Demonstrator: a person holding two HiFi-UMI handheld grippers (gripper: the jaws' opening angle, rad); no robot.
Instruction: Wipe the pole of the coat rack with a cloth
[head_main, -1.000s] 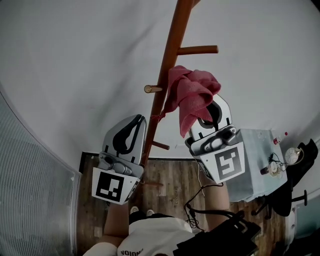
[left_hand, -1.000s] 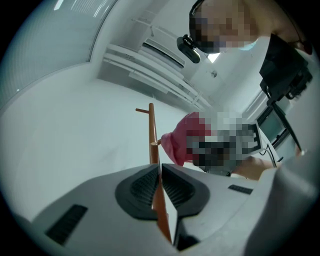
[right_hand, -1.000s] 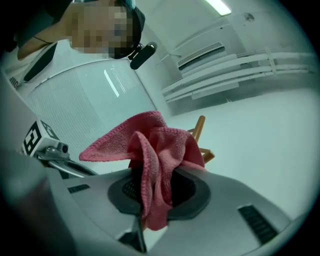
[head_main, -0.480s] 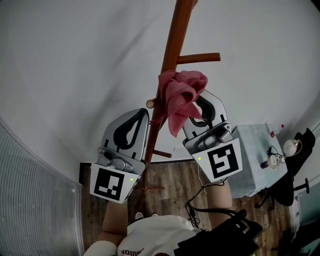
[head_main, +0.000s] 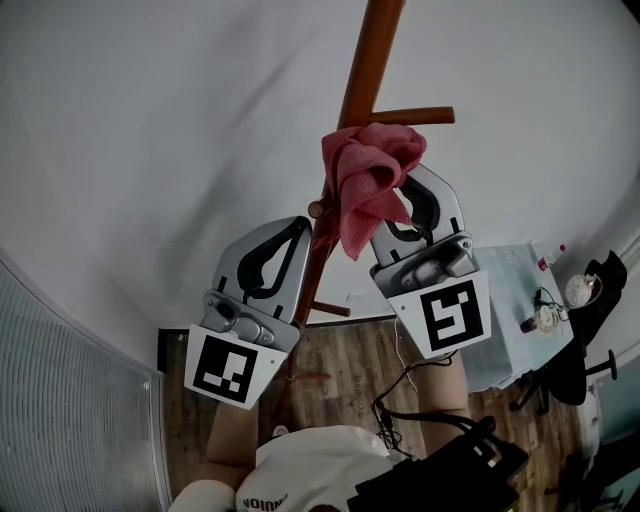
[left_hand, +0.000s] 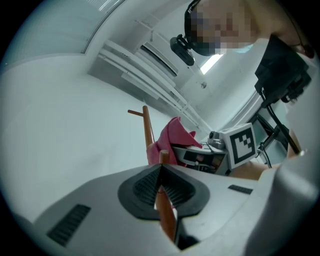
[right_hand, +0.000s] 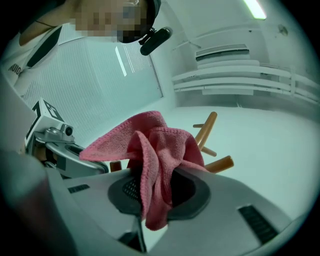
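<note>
Very little here can be read. Dark capital letters (head_main: 265, 503) run across the person's white shirt (head_main: 310, 462) at the bottom edge of the head view, upside down and partly cut off; they seem to spell "UNION", though that is not certain. The same print shows in the right gripper view, too blurred to read. The square marker (head_main: 225, 368) on the left cube and the square marker (head_main: 455, 316) on the right cube carry only black-and-white block patterns, no letters or numbers.
</note>
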